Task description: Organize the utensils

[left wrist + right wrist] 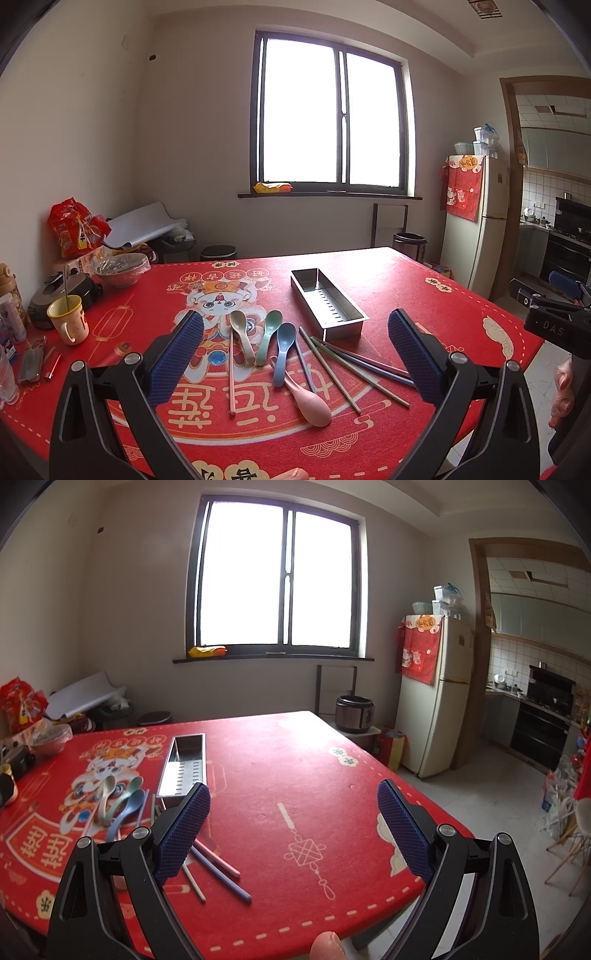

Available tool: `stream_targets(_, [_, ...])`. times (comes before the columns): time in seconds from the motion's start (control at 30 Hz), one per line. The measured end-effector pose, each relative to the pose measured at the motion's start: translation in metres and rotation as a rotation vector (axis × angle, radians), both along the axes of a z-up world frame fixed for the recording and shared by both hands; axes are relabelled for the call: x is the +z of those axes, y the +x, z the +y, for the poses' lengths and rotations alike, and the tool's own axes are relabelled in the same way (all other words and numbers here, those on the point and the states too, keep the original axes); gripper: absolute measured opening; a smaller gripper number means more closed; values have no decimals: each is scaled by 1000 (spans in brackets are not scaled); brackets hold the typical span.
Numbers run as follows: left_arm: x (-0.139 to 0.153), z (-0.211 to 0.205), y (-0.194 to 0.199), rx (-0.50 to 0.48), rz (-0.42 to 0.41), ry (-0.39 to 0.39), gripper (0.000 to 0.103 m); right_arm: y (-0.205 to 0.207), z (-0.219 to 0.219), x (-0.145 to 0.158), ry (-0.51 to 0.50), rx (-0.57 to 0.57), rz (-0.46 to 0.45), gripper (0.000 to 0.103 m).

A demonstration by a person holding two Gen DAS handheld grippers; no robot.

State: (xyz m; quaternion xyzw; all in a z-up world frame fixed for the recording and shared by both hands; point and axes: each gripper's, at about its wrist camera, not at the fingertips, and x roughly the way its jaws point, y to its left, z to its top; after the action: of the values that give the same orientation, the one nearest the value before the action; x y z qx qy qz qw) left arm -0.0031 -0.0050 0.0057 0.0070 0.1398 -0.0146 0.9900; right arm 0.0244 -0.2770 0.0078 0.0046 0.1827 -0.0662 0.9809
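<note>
Left gripper [295,354] spread wide above spoons [275,339] and chopsticks [343,365]; right gripper [293,827] spread too, empty; metal tray [327,304] beside the utensils.

Left gripper [295,354] and right gripper [293,829] hover, jaws wide apart.

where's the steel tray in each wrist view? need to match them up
Left wrist: steel tray right of centre, beyond the spoons, empty.
Right wrist: steel tray left of centre, just beyond the right claw's left finger.
Shared landmark: the window behind the table.
</note>
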Motion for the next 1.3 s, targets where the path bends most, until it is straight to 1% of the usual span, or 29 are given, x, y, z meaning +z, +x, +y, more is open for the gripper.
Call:
stream_targets(0.27, [-4,0,2,-9,6,-12,98,-1,-1,-4,20,11,7,89])
stream_targets(0.43, [-12,4,8,-48,11,-41,98,6,-3,-10,58,59,16,89])
stream_targets(0.53, [-22,10,21,-46,61,-42,98,18,-6,-18,83,89,23,89])
stream_targets(0.63, [-32,19,37,-19,104,-30,98,38,-7,-28,105,130,48,89])
stream_targets(0.8, [-42,44,61,11,150,-28,98,72,-4,-44,132,150,81,89])
stream_targets(0.93, [-50,61,79,23,195,-36,98,99,1,-59,147,169,129,89])
stream_targets(1.13, [-66,81,104,36,243,-39,98,126,15,-78,145,225,195,89])
stream_targets(1.2, [-74,87,115,59,262,-23,98,135,20,-84,144,242,223,89])
stream_targets(1.3, [-88,95,134,70,327,-18,98,150,28,-91,131,269,268,89])
